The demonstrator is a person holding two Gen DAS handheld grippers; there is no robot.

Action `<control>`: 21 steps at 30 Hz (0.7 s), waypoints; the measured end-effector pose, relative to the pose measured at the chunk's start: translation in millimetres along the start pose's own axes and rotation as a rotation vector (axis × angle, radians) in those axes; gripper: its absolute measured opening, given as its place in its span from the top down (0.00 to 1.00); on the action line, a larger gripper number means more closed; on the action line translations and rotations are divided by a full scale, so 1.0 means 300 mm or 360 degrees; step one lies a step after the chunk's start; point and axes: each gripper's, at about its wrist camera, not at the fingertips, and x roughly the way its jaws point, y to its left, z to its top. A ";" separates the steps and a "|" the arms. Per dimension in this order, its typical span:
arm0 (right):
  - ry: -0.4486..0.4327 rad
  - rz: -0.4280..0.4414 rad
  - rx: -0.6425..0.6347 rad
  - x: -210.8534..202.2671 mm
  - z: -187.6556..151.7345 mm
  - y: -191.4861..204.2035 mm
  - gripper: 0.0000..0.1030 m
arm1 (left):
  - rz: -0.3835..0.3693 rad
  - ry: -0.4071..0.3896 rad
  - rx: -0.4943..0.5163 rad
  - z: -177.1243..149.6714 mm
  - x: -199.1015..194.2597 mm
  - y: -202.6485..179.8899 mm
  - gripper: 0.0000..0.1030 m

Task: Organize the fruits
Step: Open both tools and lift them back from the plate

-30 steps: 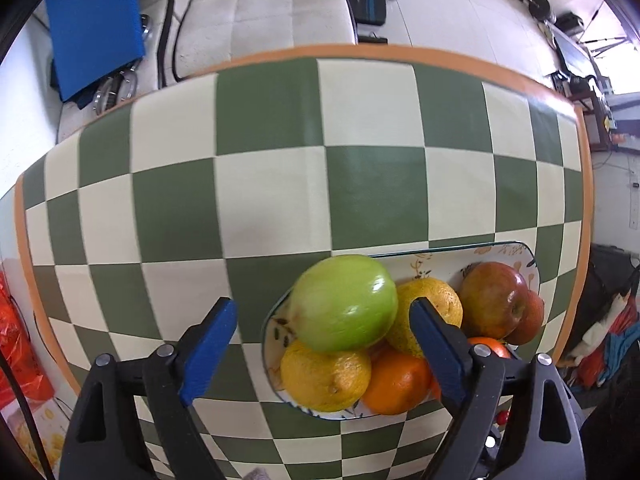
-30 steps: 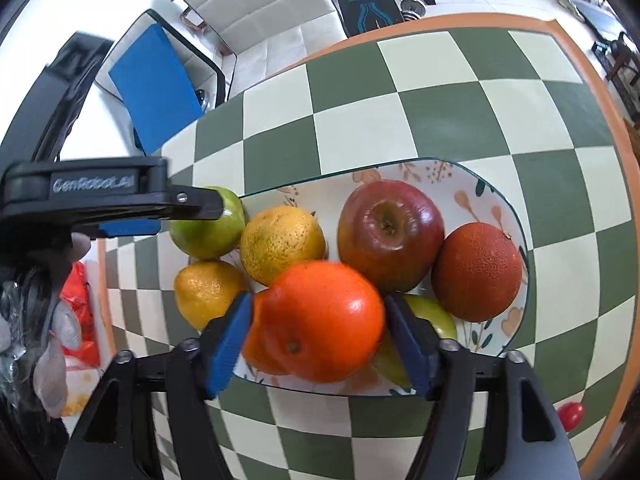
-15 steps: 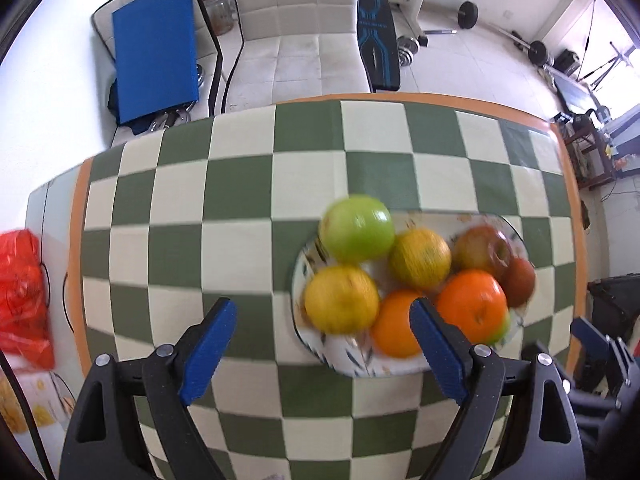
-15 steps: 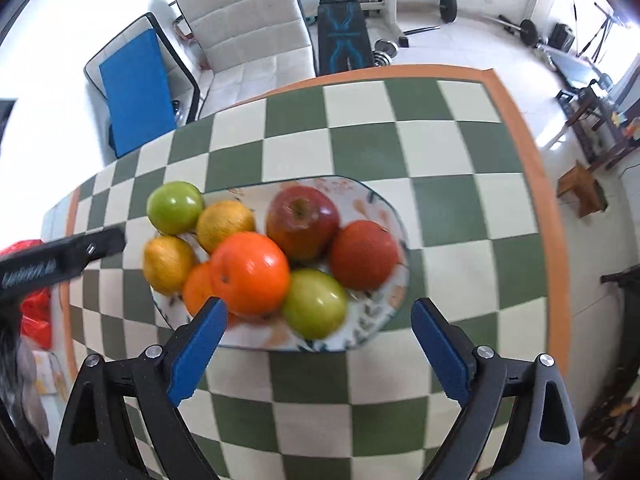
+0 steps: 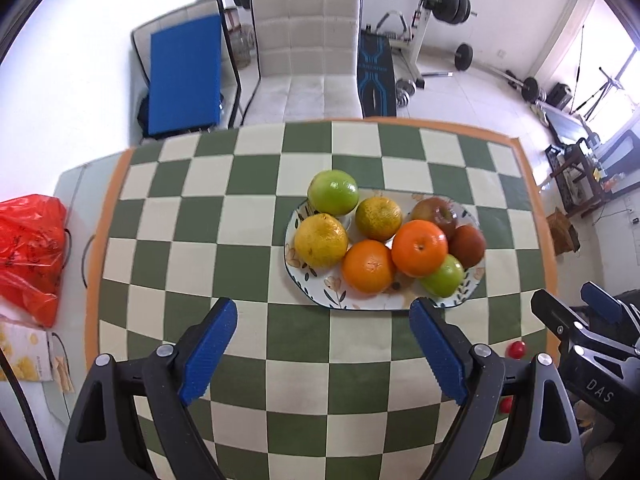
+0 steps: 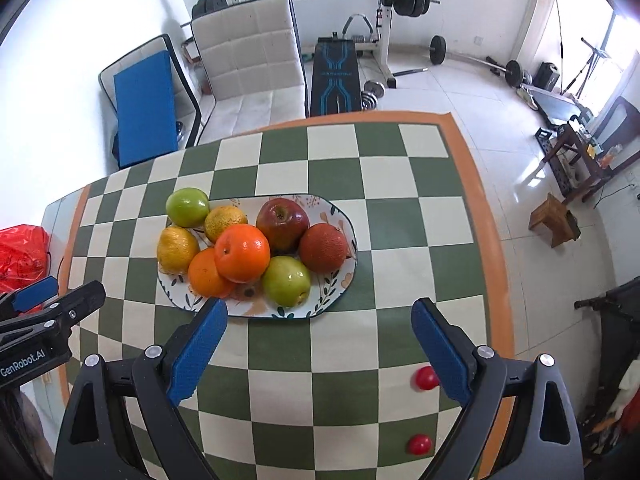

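Both grippers empty, jaws wide apart. Left gripper (image 5: 323,354) sits low centre of its view, above the checkered surface (image 5: 192,216), w/ the plate (image 5: 360,305) just past its fingertips, centre-right of frame. Right gripper (image 6: 320,350) likewise low centre, plate (image 6: 256,312) up-left of it, near its left finger. Each gripper pitched down at the surface, clear of the fruit, nothing touched.

Plate looks full: green apple (image 6: 187,207) at its upper-left rim, yellowish citrus beside it, two oranges, top orange (image 6: 242,253) stacked on the pile, red apple (image 6: 282,219), dark red fruit, second green apple at the near edge.

Step, prob.: main fruit already gathered, hands backed off. Two small red fruits (image 6: 426,378) lie loose on the surface, lower right of the right view, well apart from the plate. Next move, if any: right gripper drops onto the nearer one, closes gently – small, round, will roll.
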 end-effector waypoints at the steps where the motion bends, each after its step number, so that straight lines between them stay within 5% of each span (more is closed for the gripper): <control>1: -0.0017 0.0000 -0.0007 -0.030 -0.006 -0.001 0.07 | 0.0001 -0.0025 0.0003 -0.009 -0.028 -0.004 0.14; 21: -0.0343 0.0087 -0.0092 -0.547 -0.132 0.021 0.07 | -0.0029 -0.0333 0.0049 -0.140 -0.449 -0.041 0.14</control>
